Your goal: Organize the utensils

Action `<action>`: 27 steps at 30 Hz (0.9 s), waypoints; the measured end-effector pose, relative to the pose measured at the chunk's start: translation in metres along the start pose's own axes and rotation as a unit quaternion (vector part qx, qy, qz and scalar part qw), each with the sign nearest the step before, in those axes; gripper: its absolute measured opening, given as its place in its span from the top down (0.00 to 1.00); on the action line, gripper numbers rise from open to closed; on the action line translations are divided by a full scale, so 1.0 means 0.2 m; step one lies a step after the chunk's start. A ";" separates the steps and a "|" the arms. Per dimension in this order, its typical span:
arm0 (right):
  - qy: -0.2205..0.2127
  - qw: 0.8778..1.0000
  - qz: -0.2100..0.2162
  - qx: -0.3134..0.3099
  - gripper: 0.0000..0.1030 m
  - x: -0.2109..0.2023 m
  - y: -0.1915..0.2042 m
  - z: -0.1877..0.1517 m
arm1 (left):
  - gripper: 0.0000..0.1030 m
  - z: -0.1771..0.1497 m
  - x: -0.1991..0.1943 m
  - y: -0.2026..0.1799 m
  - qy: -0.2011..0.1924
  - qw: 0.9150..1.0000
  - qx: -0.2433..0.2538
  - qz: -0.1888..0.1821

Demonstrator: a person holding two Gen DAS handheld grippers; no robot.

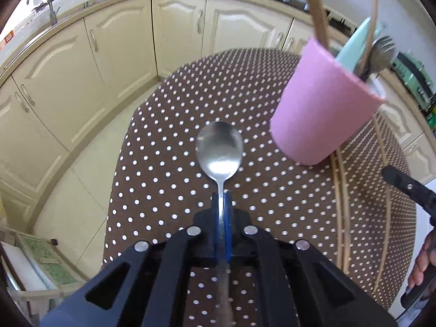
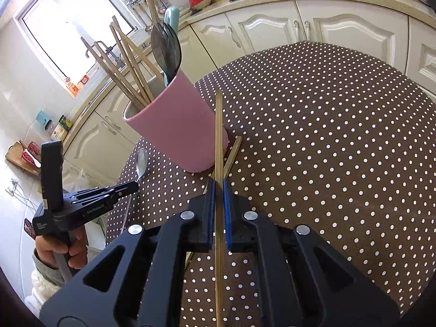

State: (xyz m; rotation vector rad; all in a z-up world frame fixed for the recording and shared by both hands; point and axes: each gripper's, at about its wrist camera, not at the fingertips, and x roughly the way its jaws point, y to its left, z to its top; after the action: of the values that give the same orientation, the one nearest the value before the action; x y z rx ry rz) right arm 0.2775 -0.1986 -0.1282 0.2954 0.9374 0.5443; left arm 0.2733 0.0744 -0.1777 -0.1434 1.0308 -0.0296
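Cream kitchen cabinets (image 1: pixel 114 54) curve around a round table under a brown tablecloth with white polka dots (image 1: pixel 272 87). On the cloth stands a pink utensil cup (image 2: pixel 174 125), already filled with several wooden chopsticks (image 2: pixel 128 62), a dark fork (image 2: pixel 166 46) and a pale teal handle (image 2: pixel 172 16). The left gripper (image 1: pixel 222 204) has its blue pads pressed together on the neck of a metal spoon (image 1: pixel 219 150), whose bowl faces up and reaches forward above the cloth, to the left of the cup. The right gripper (image 2: pixel 219 190) clamps a single wooden chopstick (image 2: pixel 218 136) that runs straight between its blue pads, its far end crossing in front of the cup's lower side. One more chopstick (image 2: pixel 231 155) lies flat on the cloth, just beside the cup's base. In the right wrist view, a hand (image 2: pixel 62 248) in a light sleeve grips the handle of the left gripper at the table's edge.
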 end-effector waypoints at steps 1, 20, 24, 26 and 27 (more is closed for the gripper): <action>-0.007 1.000 0.001 -0.002 0.94 -0.02 0.00 0.00 | 0.97 -0.01 -0.04 -0.01 -0.018 1.000 0.002 -0.008; -0.245 0.964 0.058 -0.087 0.94 -0.50 0.32 0.24 | 0.97 0.12 -0.64 -0.36 -0.316 0.936 0.041 -0.149; -0.276 0.955 0.066 -0.092 0.94 -0.46 0.35 0.34 | 0.97 0.22 -0.65 -0.41 -0.348 0.926 0.031 -0.141; -0.289 0.950 0.071 -0.094 0.94 -0.43 0.37 0.39 | 0.97 0.26 -0.65 -0.44 -0.370 0.919 0.026 -0.131; -0.291 0.949 0.073 -0.096 0.94 -0.41 0.38 0.42 | 0.97 0.28 -0.65 -0.43 -0.375 0.917 0.024 -0.136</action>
State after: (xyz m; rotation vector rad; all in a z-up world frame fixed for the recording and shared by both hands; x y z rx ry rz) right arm 0.2837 -0.1815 0.0102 0.3265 0.2885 0.6329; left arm 0.2580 0.0065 -0.0278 -0.2296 0.2344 -0.2351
